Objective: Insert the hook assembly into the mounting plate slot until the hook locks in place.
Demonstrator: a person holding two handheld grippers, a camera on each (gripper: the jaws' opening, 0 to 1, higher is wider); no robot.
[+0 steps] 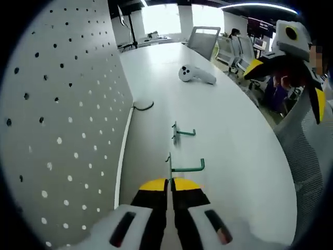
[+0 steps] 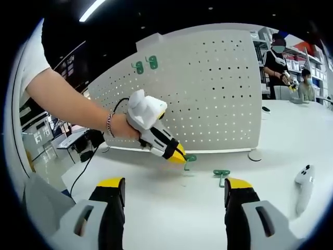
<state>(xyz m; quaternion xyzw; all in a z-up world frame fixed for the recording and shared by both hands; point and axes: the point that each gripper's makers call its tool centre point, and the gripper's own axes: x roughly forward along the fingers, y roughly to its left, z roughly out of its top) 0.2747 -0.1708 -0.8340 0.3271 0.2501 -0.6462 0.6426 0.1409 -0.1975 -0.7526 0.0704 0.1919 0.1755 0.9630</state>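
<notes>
Left gripper view: left gripper (image 1: 170,188) clenched on near green metal hook (image 1: 183,167) lying on white table (image 1: 229,130) beside white pegboard (image 1: 57,104) (pickup grip, I judge). Right gripper (image 2: 174,195) released, standing off.

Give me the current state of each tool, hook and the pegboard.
Left tool: shut on near green hook.
Right tool: open, holding nothing.
Near green hook: on the table, gripped at its plate end.
Far green hook: lying loose on the table.
Pegboard: upright, two green hooks mounted near its top.
</notes>
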